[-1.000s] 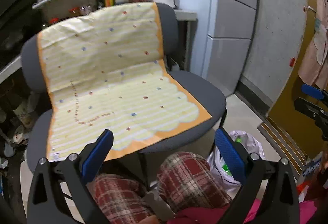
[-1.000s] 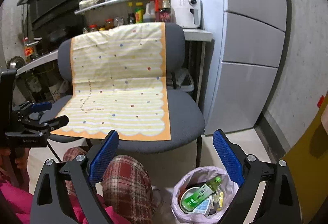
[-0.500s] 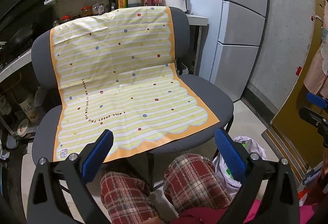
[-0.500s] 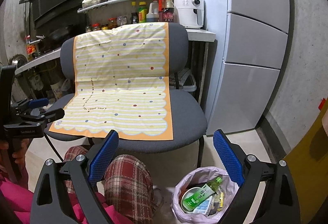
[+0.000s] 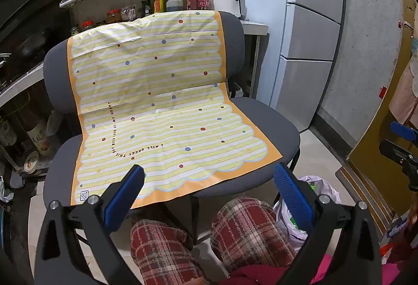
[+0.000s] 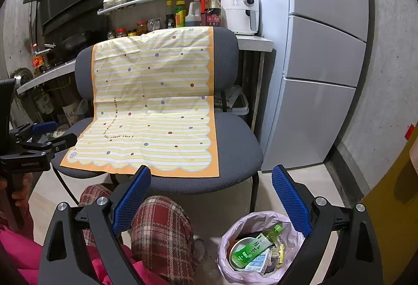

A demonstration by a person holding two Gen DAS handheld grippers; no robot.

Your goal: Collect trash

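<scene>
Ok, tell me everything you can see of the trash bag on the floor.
The trash bag is thin, pale pink plastic, crinkled, standing open on the light floor to the right of the chair's front leg and beside the person's plaid knee. Its rim is rolled outward. Inside lie a green tea bottle on its side, a round tin and some small packets. From the left wrist view only its top shows behind a jaw. Neither gripper touches it.
</scene>
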